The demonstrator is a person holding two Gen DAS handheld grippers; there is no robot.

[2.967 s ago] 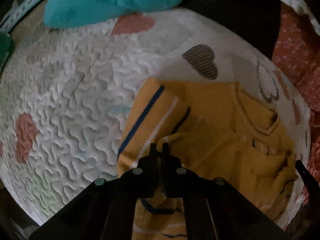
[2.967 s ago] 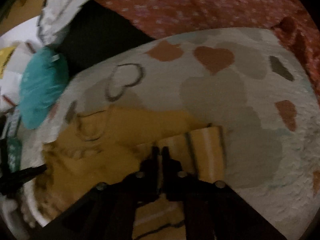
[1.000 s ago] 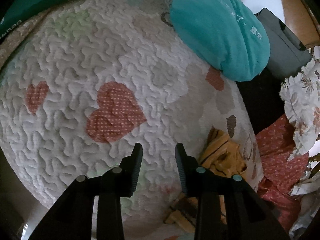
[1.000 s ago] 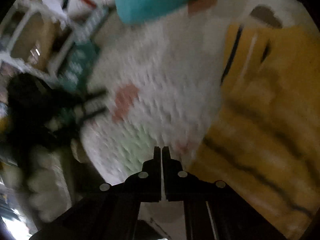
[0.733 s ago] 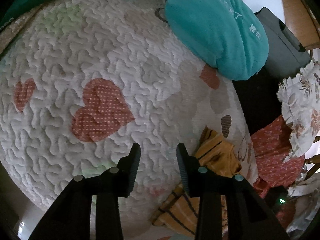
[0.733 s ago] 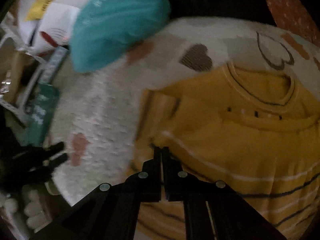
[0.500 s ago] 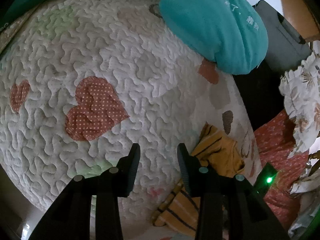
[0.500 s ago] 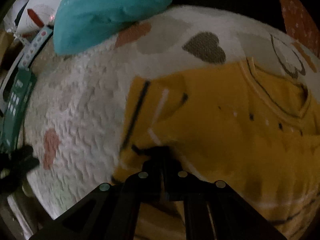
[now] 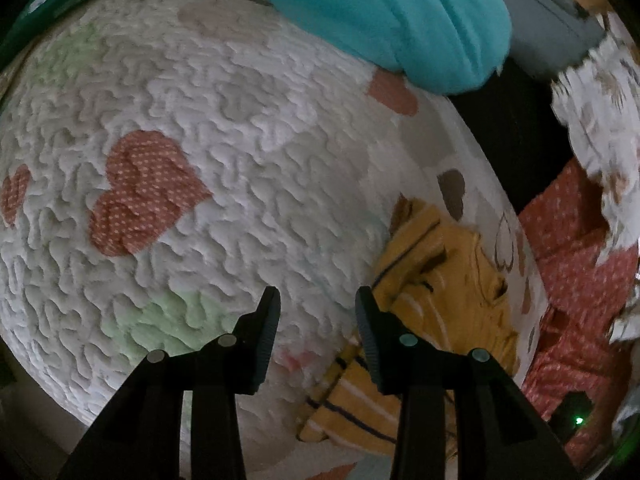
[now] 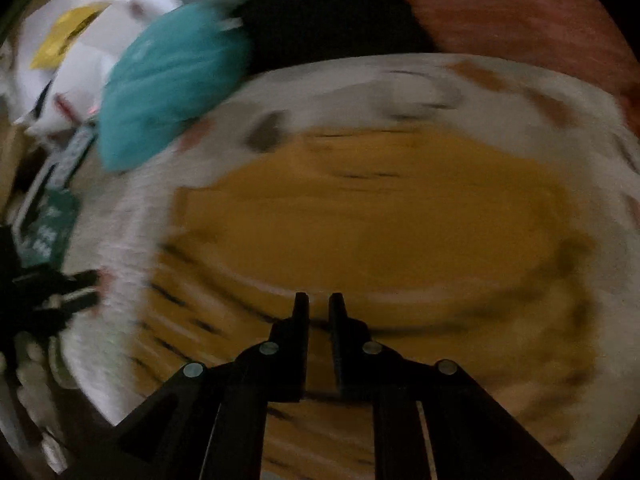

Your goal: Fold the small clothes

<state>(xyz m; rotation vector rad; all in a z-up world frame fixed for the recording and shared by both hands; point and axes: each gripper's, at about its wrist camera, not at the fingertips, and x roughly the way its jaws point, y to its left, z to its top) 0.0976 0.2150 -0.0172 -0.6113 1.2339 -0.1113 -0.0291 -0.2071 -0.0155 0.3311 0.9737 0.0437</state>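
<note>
A small yellow striped top (image 9: 444,292) lies on a white quilt with heart patches (image 9: 224,168), at the quilt's right side in the left wrist view. My left gripper (image 9: 316,304) is open and empty over the bare quilt, just left of the top. In the blurred right wrist view the yellow top (image 10: 380,216) fills the middle. My right gripper (image 10: 319,308) hovers over its lower part with the jaws slightly apart and nothing between them.
A teal cushion (image 9: 392,16) lies at the quilt's far edge, also seen in the right wrist view (image 10: 168,92). Red dotted fabric (image 9: 576,272) and a white floral cloth (image 9: 592,128) lie to the right. A green package (image 10: 48,228) sits left.
My right gripper has let go of the yellow top and its jaws have parted slightly while it swings over the top. My left gripper stays open and has shifted slightly toward the top.
</note>
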